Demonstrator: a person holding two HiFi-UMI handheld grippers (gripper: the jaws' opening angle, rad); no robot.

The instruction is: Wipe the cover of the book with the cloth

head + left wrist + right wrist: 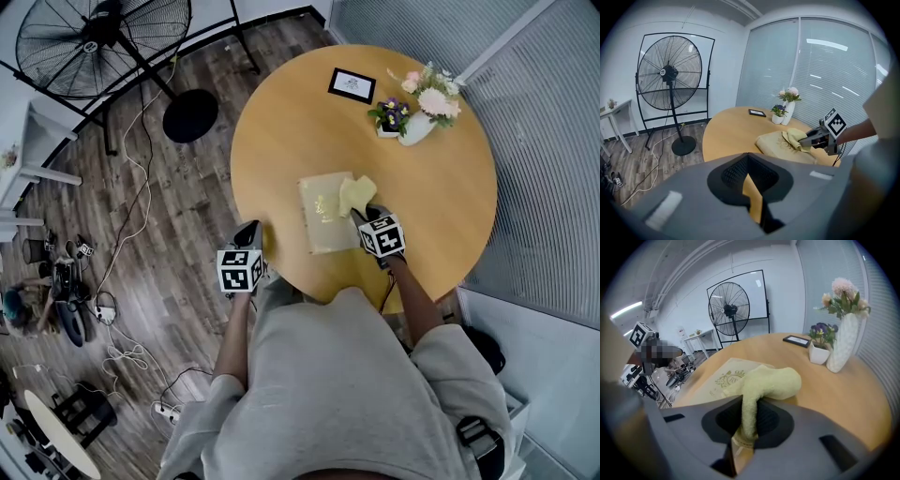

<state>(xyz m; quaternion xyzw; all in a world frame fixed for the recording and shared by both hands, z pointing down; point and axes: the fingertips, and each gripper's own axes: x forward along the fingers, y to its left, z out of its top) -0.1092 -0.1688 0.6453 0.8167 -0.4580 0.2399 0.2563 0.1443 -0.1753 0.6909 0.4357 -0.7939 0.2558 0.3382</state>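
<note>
Round wooden table (281, 122), right claw (362, 214) clamped on cloth (356, 192) atop book (323, 232), left claw (248, 228) closed, empty

The right gripper (746, 430) has its jaws pinched on the pale green cloth (772, 382), which drapes over the tan book (721, 375) on the desk (834, 397).

Left gripper (247, 234) — jaws drawn together, nothing between them. It is held out ahead of the body on a near-straight left forearm (234, 333). Right gripper (364, 216) reaches further forward, jaws clamped on the cloth (356, 193), which bulges out past the tips. Right forearm (415, 302) slants inward from the elbow. Grippers well apart, both pointing away from the torso — marker cubes face up.
</note>
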